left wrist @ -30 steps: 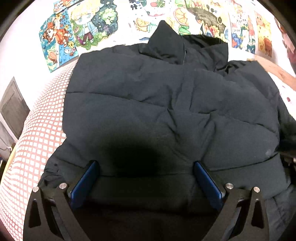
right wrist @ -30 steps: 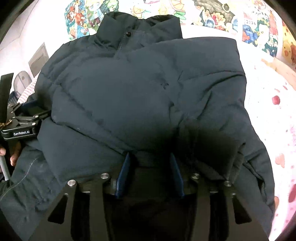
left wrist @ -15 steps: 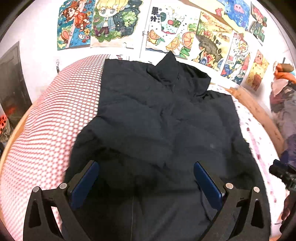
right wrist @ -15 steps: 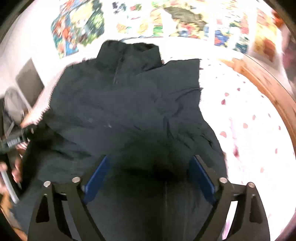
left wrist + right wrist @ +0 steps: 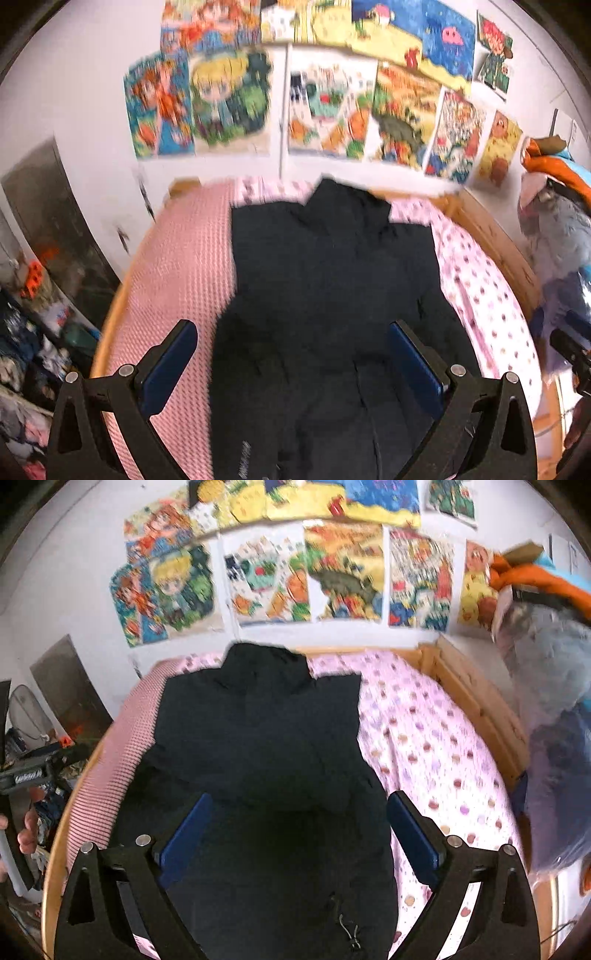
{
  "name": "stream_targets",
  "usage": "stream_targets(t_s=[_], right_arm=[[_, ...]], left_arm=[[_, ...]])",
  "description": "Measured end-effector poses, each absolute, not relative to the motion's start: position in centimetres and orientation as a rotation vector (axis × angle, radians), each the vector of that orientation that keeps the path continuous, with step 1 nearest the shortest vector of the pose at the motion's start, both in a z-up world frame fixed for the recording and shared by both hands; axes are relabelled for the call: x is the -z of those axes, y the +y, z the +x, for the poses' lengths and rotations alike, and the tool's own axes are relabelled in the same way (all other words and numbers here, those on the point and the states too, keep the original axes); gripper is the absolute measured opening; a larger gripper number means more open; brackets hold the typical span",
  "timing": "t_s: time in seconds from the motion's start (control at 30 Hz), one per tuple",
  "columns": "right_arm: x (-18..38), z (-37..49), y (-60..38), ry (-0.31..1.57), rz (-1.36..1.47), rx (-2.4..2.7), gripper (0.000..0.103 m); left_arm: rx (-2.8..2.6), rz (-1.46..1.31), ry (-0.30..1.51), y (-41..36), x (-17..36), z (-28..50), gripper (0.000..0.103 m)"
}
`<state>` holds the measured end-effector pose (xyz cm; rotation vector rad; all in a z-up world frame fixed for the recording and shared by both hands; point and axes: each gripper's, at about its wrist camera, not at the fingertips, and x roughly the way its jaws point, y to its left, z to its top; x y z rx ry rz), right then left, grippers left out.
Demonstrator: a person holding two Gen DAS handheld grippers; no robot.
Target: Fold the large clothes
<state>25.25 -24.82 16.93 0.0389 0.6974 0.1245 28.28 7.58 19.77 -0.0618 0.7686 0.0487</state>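
Left tool [image 5: 291, 354] and right tool [image 5: 297, 829] are held wide, gripping nothing, above jacket [image 5: 266, 760] spread on bed [image 5: 424, 746], collar at 12 o'clock.

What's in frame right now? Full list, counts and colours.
Jacket: one, dark navy, spread on the bed, collar toward the wall.
Bed sheet: one, pink with dots, right of the jacket.
Checked blanket: one, pink and white, left of the jacket.
Bed frame: one, light wood, around the mattress.
Posters: several, multicoloured cartoons, on the white wall.
Clothes heap: one, grey, blue and orange, far right.
Left claw: one, black with blue pads, open above the jacket.
Right claw: one, same colours, open above the jacket.
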Motion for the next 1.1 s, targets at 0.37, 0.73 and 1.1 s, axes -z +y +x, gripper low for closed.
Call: stream_targets(t_s=[0.37, 0.73, 1.1], right_arm=[[-18.6, 40.3, -23.1, 0.466, 0.105, -0.151, 0.094], [-9.2, 53.8, -23.5, 0.44, 0.067, -0.214, 0.094], [-4.1, 65.8, -21.3, 0.511, 0.169, -0.26, 0.067]], left_arm=[[-0.131, -0.112, 0.522, 8.9, -21.8, 38.4, 0.103], [-0.102, -0.201, 0.571, 7.6, -15.3, 54.5, 0.103], [-0.061, -0.068, 0.622, 3.4, -10.4, 63.8, 0.093]])
